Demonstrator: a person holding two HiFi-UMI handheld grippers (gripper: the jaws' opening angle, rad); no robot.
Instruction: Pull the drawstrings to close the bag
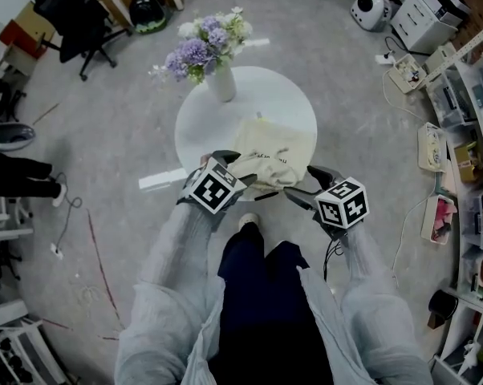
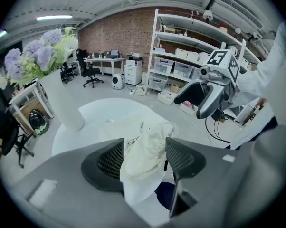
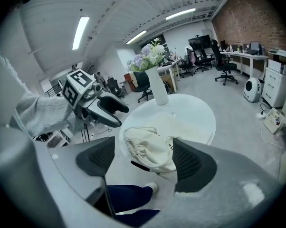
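A cream drawstring bag [image 1: 269,151] lies on the round white table [image 1: 282,103], with its gathered mouth at the near edge. My left gripper [image 1: 237,169] stands open at the left side of the bunched mouth. In the left gripper view the puckered cloth [image 2: 145,151] shows between the spread jaws of that gripper [image 2: 144,146]. My right gripper [image 1: 304,184] is open at the right side of the mouth. In its own view the bag [image 3: 150,148] sits in the gap of the right gripper [image 3: 144,151], apart from both pads. A short dark strip [image 3: 140,166] lies at the bag's near edge.
A white vase of purple and white flowers [image 1: 223,83] stands at the far left of the table. The person's legs are just below the table's near edge. Shelving [image 1: 466,135] runs along the right, and office chairs [image 1: 81,14] stand at the back left.
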